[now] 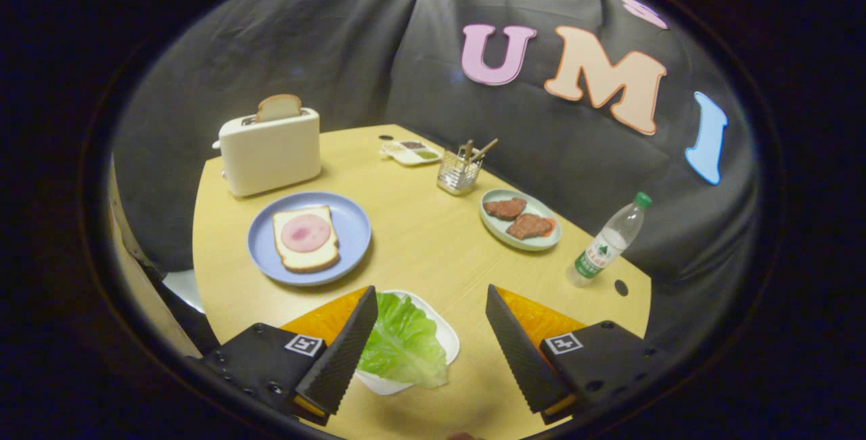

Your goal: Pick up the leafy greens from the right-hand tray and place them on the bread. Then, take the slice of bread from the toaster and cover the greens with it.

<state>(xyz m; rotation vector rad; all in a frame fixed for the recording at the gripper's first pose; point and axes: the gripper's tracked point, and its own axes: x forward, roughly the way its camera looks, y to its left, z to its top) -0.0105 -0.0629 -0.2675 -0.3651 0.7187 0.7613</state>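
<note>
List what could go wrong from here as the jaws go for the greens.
The gripper is open, and the lettuce leaf sits nearer one finger, so a close may catch only its edge. The leaf overhangs its white tray and may drag it. Dropped off-centre, it could miss the bread on the blue plate.

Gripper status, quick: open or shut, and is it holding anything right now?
Gripper: open, holding nothing; the green lettuce leaf on its white square tray lies between the spread fingers, nearer the left one.
</note>
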